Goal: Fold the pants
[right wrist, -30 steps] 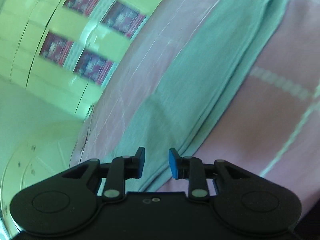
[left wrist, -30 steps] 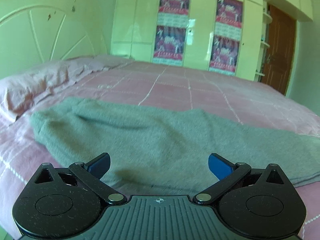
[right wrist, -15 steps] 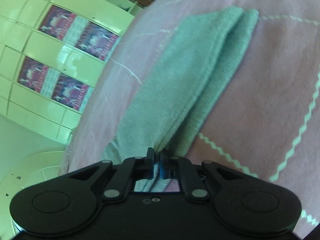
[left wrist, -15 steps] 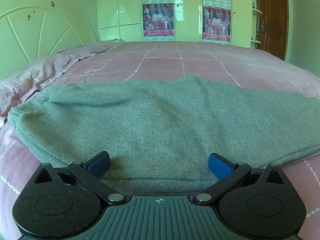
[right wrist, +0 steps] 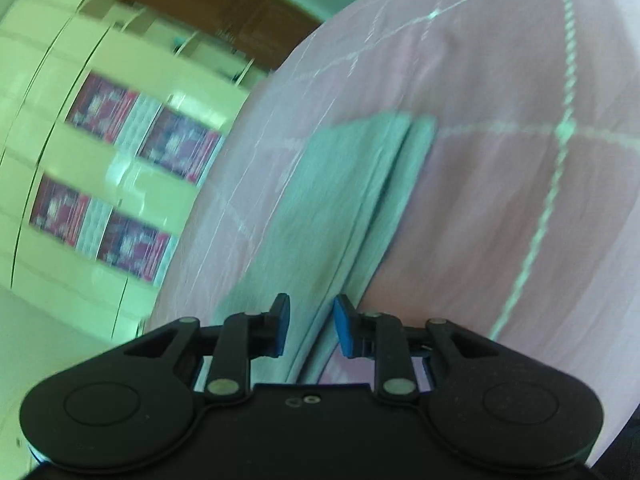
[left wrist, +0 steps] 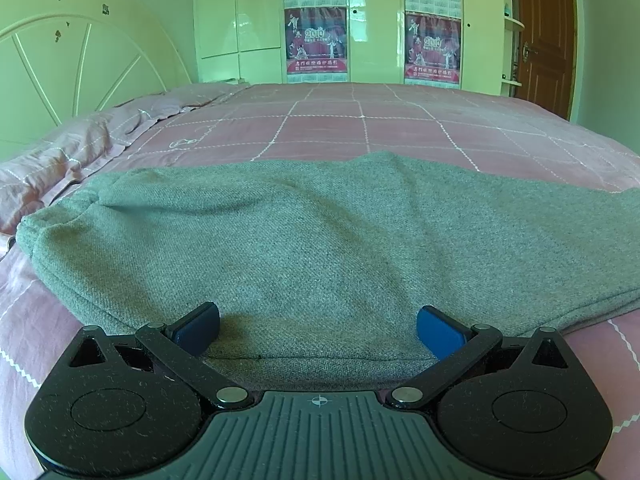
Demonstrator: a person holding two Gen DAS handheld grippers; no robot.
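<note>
Grey-green pants (left wrist: 312, 232) lie flat across a pink checked bed (left wrist: 360, 128). My left gripper (left wrist: 318, 330) hovers low over their near hem, open wide, with the cloth's edge lying between the blue pads and untouched. In the blurred right wrist view the pants (right wrist: 332, 208) show as a long doubled leg running away from me. My right gripper (right wrist: 312, 326) sits at that leg's near end. Its jaws are opening and stand a narrow gap apart. The layered edge of the cloth runs through the gap, and neither pad presses on it.
A cream headboard (left wrist: 80, 60) and a pink pillow (left wrist: 60, 160) are at the left. Behind the bed stands a pale wardrobe (left wrist: 240, 20) with posters (left wrist: 316, 40). A brown door (left wrist: 544, 32) is at the far right. Bare sheet (right wrist: 520, 200) lies right of the leg.
My left gripper dropped closer to the pants' hem and levelled out, then held still. My right gripper shut at the leg's edge, then opened again while sliding along the leg.
</note>
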